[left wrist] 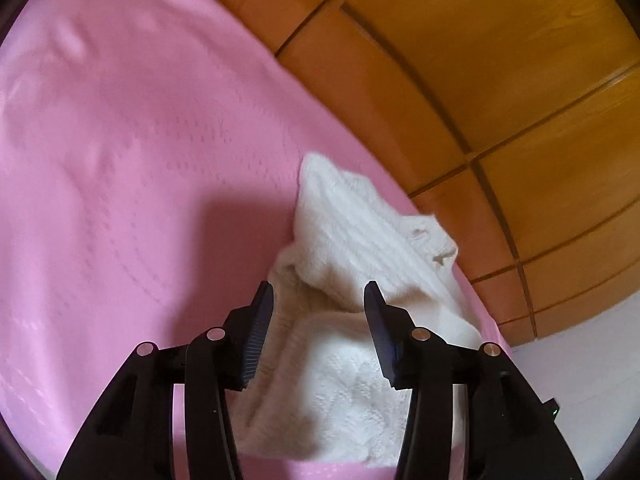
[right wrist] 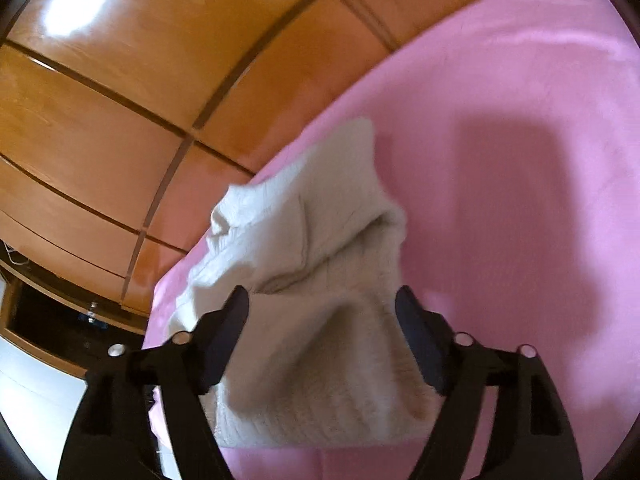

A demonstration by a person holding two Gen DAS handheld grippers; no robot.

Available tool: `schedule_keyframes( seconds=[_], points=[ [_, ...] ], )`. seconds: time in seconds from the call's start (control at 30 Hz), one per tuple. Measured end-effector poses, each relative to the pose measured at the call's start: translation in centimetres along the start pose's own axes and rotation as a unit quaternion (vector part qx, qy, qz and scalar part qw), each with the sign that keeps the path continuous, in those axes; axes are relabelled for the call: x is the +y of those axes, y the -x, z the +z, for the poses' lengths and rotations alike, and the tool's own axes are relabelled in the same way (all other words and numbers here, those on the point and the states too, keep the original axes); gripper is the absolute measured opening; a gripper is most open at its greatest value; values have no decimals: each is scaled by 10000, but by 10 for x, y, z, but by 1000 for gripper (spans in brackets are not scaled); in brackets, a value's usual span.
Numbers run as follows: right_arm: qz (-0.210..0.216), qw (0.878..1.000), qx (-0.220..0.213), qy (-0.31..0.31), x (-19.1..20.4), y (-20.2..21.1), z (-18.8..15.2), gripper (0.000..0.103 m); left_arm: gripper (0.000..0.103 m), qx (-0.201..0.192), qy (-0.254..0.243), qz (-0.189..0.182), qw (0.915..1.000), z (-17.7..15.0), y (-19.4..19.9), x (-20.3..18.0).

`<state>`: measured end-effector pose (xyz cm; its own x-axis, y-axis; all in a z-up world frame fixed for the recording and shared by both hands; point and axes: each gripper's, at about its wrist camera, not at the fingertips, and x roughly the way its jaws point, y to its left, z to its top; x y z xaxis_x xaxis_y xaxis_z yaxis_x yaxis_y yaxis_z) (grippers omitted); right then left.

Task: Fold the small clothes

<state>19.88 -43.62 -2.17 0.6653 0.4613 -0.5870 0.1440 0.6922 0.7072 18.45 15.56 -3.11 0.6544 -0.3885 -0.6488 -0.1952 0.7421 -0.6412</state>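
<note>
You have a pink sheet (left wrist: 120,160) spread wide, with a wooden cabinet (left wrist: 500,60) behind it. The white knitted garment (left wrist: 348,240) lies crumpled on the sheet near the edge toward the cabinet. Your left gripper (left wrist: 319,300) and your right gripper (right wrist: 322,300) both stand with fingers apart above the garment, clamping nothing.

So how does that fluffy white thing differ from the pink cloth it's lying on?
The white knitted garment is small, thick, fuzzy and bunched into folds; the pink cloth is much larger, thin and spread nearly flat. The garment is ribbed cream knit, while the cloth is smooth with a faint dotted pattern. The garment sits near the cloth's edge by the wooden panels. Both are soft fabric, and both show in each wrist view.
</note>
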Motion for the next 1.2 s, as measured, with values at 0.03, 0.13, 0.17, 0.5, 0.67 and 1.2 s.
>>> schedule_keyframes(
  seconds=[0.03,0.13,0.17,0.5,0.67,1.2],
  points=[
    [12,10000,19,73,-2,5,-1,79,46,11,-149,-32,9999,-2,4,1],
    [-288,9979,82,576,-2,20,-13,82,63,172,-711,-151,9972,-19,13,5],
    [-366,9961,159,785,-1,22,-20,82,66,259,-841,-189,9959,-28,16,9],
    [-1198,9709,483,2015,20,-28,-65,27,17,893,-1226,-97,9884,-85,-12,12],
    [-1021,9709,584,2087,31,-18,-67,19,11,619,-1355,-165,9887,-89,7,4],
    [-989,9657,1380,1967,2,66,-139,21,9,1007,-906,-54,9908,-168,99,50]
  ],
)
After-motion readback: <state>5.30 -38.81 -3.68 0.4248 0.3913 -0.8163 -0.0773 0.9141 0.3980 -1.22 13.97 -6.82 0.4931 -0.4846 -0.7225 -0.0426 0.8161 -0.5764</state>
